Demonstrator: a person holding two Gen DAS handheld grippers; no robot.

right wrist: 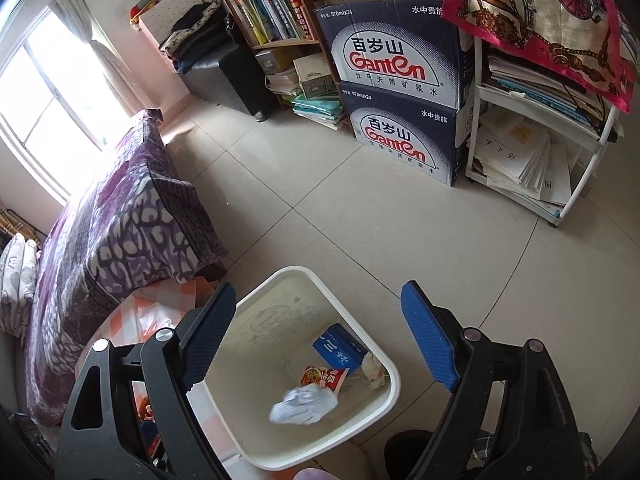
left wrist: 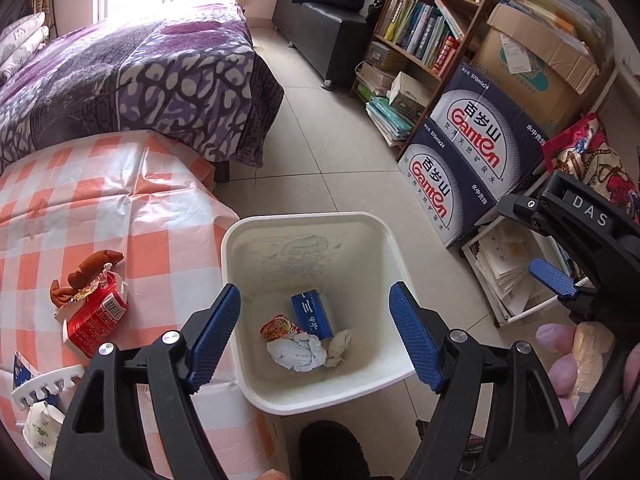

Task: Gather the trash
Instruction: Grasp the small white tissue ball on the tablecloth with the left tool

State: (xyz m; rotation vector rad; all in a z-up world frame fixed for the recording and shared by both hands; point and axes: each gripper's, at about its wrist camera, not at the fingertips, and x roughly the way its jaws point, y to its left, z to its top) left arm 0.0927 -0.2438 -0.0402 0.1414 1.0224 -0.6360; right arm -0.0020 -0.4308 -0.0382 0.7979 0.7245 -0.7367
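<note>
Both hand-held grippers, left (left wrist: 314,334) and right (right wrist: 316,336), hang jaws apart and empty over the white bin (left wrist: 304,224), which holds four pieces below them: blue box (left wrist: 312,314), crumpled paper (left wrist: 298,352), snack wrapper (left wrist: 278,326), tissue wad (left wrist: 340,346). Risk: the one red carton (left wrist: 96,316), on the worktop (left wrist: 120,208) left of the left gripper, looks torn and crushed, so a poor pinch may slip or spill scraps; the brown scrap (left wrist: 96,264) on it could drop off.

place: home bedroom | signs: bed (left wrist: 132,76), bookshelf (left wrist: 424,28), floor tiles (right wrist: 340,216)
</note>
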